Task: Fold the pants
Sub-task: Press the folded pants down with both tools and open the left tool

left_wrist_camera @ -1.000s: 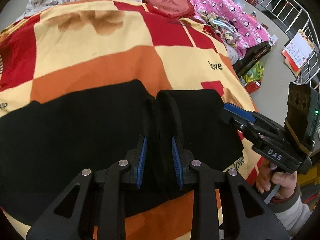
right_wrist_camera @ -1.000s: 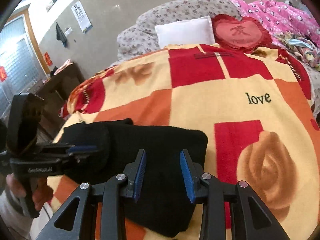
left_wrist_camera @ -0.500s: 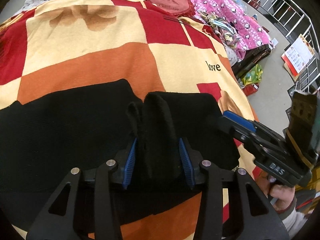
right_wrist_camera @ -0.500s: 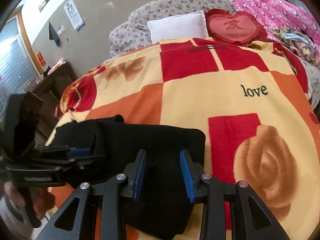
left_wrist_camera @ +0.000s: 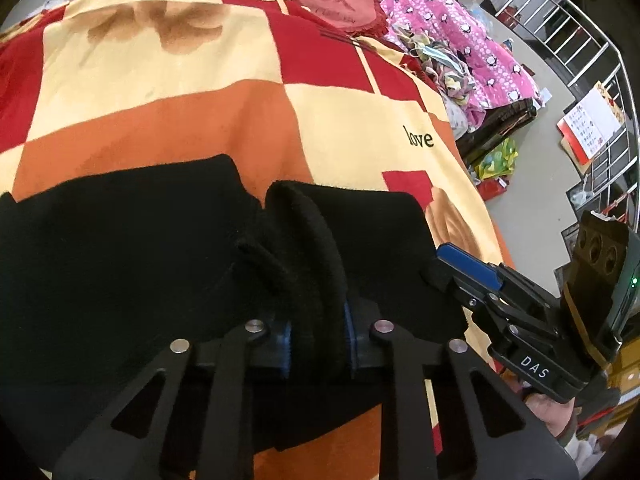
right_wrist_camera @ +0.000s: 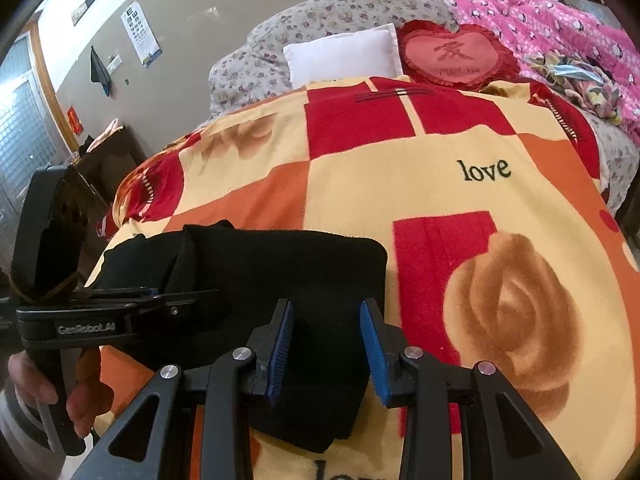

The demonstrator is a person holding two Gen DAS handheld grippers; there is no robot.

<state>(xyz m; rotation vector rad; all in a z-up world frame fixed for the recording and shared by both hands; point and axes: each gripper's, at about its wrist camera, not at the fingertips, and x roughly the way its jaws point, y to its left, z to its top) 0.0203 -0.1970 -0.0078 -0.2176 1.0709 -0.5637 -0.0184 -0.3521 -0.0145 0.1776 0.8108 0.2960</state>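
The black pants (left_wrist_camera: 120,248) lie across the near part of a red, orange and yellow blanket (left_wrist_camera: 200,112). My left gripper (left_wrist_camera: 316,332) is shut on a raised fold of the pants near their middle. In the right wrist view the pants (right_wrist_camera: 280,272) show as a folded black block. My right gripper (right_wrist_camera: 326,344) is open, its blue pads either side of the pants' right end, just above the cloth. It also shows in the left wrist view (left_wrist_camera: 472,272) at the pants' right edge. The left gripper shows in the right wrist view (right_wrist_camera: 176,298), pinching the cloth.
A white pillow (right_wrist_camera: 344,54) and a red heart cushion (right_wrist_camera: 456,54) lie at the head of the bed. A pink quilt (left_wrist_camera: 448,32) and loose clothes are heaped on the right. A metal rack (left_wrist_camera: 580,52) stands on the floor beyond.
My left gripper has closed on the raised fold of the pants and pushed forward into it. My right gripper has stayed open over the pants' right end.
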